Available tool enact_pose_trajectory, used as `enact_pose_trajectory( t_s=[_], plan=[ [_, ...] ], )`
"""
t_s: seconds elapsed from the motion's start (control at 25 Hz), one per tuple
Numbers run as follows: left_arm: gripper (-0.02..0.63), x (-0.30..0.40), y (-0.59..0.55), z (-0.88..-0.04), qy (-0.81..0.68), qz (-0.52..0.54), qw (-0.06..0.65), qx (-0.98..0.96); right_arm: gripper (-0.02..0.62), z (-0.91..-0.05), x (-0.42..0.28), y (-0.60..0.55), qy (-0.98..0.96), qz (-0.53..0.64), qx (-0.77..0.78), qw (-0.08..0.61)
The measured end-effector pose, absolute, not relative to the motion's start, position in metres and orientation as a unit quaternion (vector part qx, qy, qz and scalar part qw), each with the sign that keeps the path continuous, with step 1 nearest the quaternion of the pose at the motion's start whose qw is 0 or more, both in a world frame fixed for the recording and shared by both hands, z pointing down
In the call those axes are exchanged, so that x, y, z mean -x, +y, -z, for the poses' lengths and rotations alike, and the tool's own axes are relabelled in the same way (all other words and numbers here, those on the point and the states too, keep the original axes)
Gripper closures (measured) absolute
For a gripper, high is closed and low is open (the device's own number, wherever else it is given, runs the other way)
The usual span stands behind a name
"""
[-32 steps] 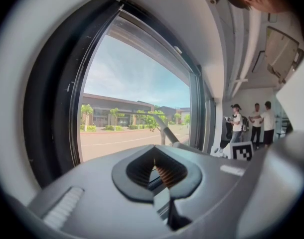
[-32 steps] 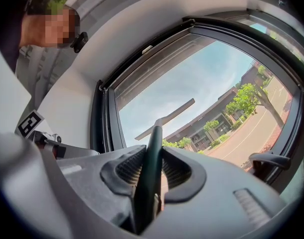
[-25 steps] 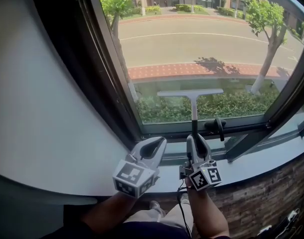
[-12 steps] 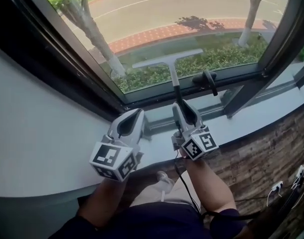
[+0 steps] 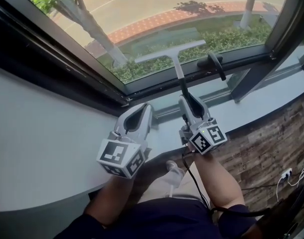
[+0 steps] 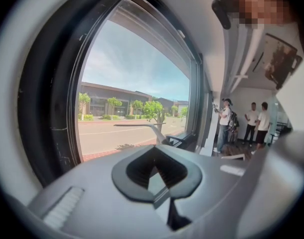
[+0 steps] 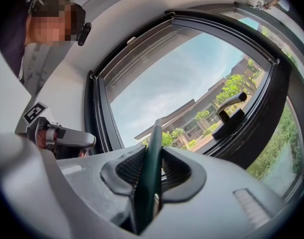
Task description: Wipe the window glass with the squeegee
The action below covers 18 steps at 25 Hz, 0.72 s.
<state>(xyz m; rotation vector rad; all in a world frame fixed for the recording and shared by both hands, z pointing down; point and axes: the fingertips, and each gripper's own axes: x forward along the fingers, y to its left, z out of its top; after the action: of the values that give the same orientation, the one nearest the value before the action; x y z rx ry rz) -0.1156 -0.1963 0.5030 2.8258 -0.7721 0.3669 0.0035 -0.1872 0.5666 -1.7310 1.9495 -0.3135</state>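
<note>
The squeegee (image 5: 170,52) has a white blade lying against the lower part of the window glass (image 5: 157,14), slightly tilted, and a dark handle running down to my right gripper (image 5: 186,99). That gripper is shut on the handle; in the right gripper view the dark green handle (image 7: 151,173) stands clamped between the pads of the right gripper (image 7: 153,168). My left gripper (image 5: 145,107) hovers over the sill just left of it, jaws together and empty. In the left gripper view the left gripper (image 6: 156,169) points at the pane, with the squeegee blade (image 6: 137,125) ahead.
A black window handle (image 5: 215,62) sticks out of the bottom frame just right of the squeegee. The grey sill (image 5: 251,103) runs below, above a brick wall (image 5: 271,148). Several people (image 6: 251,123) stand further along the room.
The head view has tilted down and left, so the window sits higher in frame. The squeegee blade stays low on the pane, now slightly tilted. Both grippers keep their places side by side.
</note>
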Motion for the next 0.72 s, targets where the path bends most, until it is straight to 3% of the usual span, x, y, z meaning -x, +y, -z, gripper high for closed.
enact_pose_trajectory(
  t_s=[0.72],
  plan=[
    [0.601,0.125,-0.200,-0.527,-0.272,-0.136,0.122,-0.945,0.492,-0.614,0.005,-0.176,0.705,0.161,0.648,0.240]
  ],
)
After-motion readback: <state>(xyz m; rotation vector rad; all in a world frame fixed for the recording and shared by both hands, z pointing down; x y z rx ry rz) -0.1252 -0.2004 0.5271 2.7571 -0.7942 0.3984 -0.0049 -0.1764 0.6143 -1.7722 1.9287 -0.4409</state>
